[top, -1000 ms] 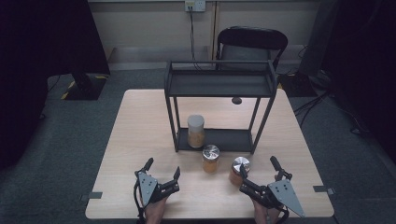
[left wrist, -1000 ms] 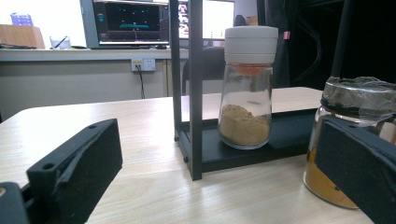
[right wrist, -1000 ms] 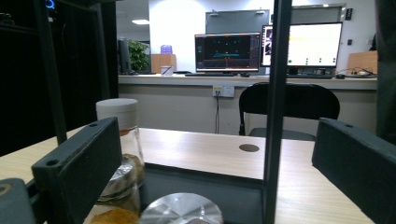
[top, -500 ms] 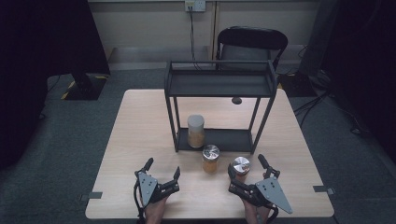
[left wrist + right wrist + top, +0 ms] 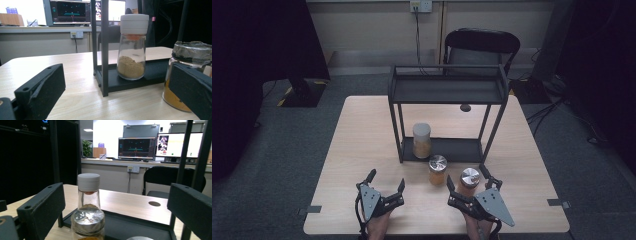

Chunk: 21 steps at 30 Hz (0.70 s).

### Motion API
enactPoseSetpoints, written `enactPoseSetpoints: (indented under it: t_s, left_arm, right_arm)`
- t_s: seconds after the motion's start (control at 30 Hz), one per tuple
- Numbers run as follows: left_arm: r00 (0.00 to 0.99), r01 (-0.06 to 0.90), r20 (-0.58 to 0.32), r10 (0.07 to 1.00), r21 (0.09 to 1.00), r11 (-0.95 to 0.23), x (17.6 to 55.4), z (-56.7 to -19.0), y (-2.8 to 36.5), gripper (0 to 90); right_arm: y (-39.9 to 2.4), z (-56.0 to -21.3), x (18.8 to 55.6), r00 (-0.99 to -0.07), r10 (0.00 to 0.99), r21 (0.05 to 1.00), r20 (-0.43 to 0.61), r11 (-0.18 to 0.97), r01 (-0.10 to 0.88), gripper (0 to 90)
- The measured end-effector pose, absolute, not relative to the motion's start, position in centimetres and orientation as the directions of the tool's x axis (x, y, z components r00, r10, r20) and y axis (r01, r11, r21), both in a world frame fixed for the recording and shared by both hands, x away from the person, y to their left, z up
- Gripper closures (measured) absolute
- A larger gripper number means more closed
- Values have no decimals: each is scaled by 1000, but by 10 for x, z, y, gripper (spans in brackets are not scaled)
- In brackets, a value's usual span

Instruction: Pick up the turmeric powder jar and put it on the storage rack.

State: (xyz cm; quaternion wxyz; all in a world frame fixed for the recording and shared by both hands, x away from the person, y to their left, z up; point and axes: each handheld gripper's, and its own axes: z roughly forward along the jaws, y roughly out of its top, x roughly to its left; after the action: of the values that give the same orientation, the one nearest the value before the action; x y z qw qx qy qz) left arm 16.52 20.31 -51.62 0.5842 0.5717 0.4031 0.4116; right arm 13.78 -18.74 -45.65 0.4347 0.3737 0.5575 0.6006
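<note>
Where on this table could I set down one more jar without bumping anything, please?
The tabletop left of the black rack lies bare, as does the strip to the rack's right. On the bottom shelf, the part right of the white-capped jar is free. The front is crowded: two silver-lidded jars and both grippers.

No text, label, brand or number is legible; the far monitors' (image 5: 136, 146) screens are too blurred to read.
</note>
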Motion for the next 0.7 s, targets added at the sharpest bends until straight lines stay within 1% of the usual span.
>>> enactPoseSetpoints:
  t_s: [0.33,0.7]
  left_arm:
    - [336,-20,0,942,1000,8,165,-516,203,4]
    - [335,-20,0,942,1000,7,165,-516,203,3]
  right_arm:
    - [-174,-453,144,-382,922,996,-58,25,-91,1]
    - [-156,-453,153,-388,920,998,-56,36,-59,42]
